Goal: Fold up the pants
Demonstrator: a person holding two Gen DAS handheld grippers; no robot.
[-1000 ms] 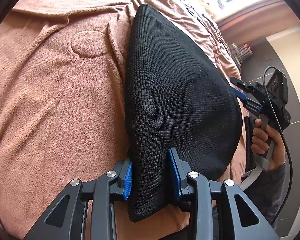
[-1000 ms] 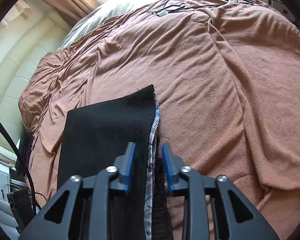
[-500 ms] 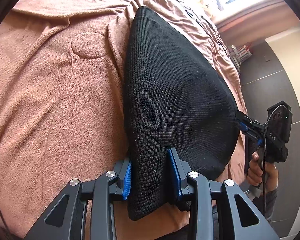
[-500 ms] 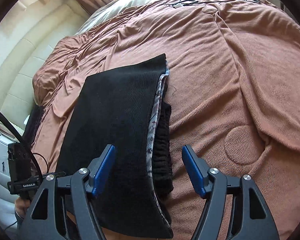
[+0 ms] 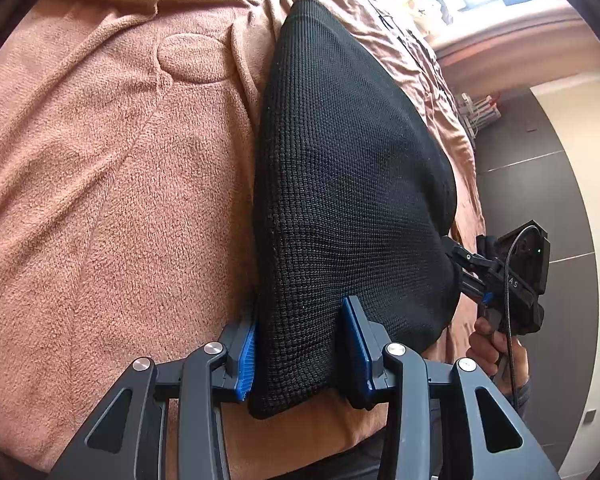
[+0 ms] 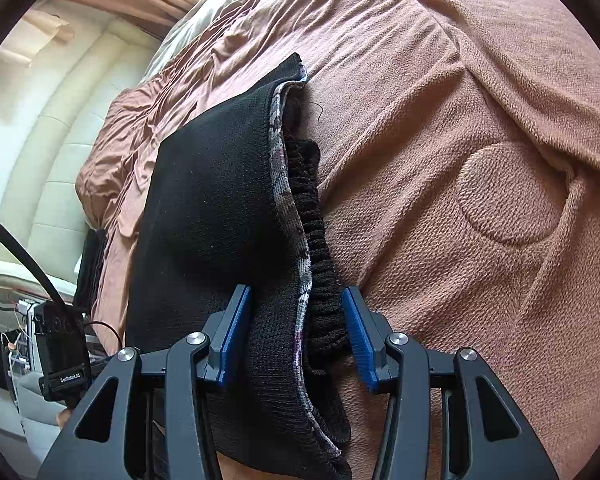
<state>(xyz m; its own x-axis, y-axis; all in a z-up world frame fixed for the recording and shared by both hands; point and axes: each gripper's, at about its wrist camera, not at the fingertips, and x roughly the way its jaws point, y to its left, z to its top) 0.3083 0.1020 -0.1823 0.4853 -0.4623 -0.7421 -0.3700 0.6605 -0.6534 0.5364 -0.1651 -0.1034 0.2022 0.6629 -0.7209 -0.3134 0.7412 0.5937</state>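
- Pants (image 5: 352, 184) lie folded on the bed (image 5: 112, 184); left view shows the left tool (image 5: 300, 354) clamped on one corner, jaws slightly eased from a second ago. Keep that corner pinned.
- Right view: right tool (image 6: 296, 338), wide half a second ago, has just been closing and pinches the waistband (image 6: 320, 280). Gather every layer.

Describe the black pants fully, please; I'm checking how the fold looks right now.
The black pants are a waffle-textured knit, lying folded in layers on the brown blanket of a bed. At one end a ribbed, gathered waistband and a grey patterned inner lining show between the layers. The left gripper pinches one folded end; the right gripper, its jaws just closing, straddles the waistband end.
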